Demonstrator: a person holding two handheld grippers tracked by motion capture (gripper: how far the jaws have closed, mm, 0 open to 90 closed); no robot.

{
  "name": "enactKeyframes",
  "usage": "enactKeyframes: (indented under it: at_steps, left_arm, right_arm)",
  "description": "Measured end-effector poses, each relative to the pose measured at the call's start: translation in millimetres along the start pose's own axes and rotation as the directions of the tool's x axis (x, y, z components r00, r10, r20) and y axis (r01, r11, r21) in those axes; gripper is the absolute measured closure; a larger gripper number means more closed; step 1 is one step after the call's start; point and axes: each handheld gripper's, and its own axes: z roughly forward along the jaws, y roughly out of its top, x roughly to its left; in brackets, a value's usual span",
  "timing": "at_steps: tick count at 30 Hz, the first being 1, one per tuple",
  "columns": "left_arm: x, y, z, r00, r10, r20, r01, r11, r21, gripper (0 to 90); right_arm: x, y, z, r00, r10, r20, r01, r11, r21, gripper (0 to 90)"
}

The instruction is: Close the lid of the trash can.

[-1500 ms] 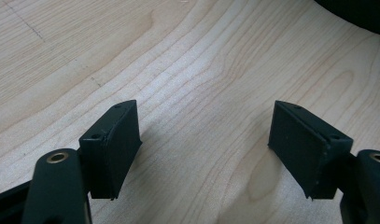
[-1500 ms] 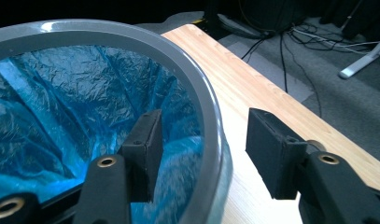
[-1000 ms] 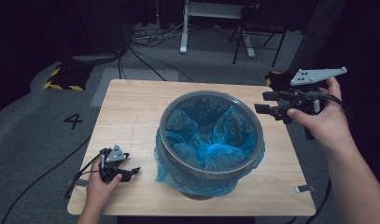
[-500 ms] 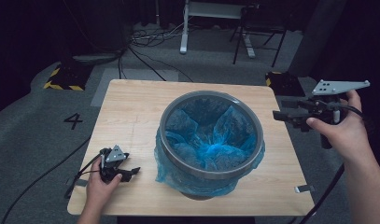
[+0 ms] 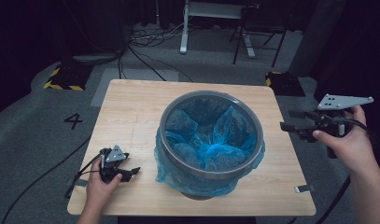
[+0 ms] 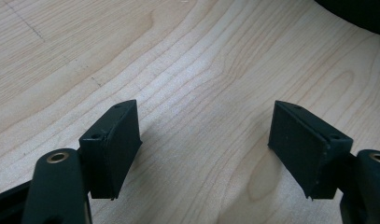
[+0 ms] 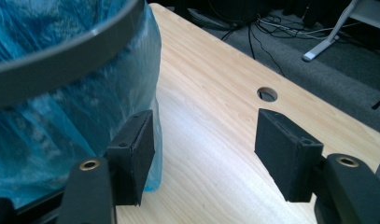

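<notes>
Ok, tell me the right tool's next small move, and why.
Probably ease the right tool in toward the bin and take the blue liner hanging below the rim. Its jaws have just been opening, nothing lies between them, and the liner's overhang sits right beside one jaw.

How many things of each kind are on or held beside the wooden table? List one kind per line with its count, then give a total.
Grey bin: 1
Blue bag liner: 1
Handheld grippers: 2, the left gripper resting on the table and the right gripper held by its right edge
Tape piece: 1
Total: 5
</notes>
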Motion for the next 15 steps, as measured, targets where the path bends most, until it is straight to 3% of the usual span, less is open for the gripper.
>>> enactKeyframes:
  at_steps: [15]
  left_arm:
    - [0.0, 0.0, 0.0, 1.0000, -0.001, 0.001, 0.001, 1.0000, 0.000, 24.9]
  right_arm:
    - [-9.8, -50.3, 15.5, 0.9995, 0.026, 0.017, -0.026, 0.999, 0.021, 35.6]
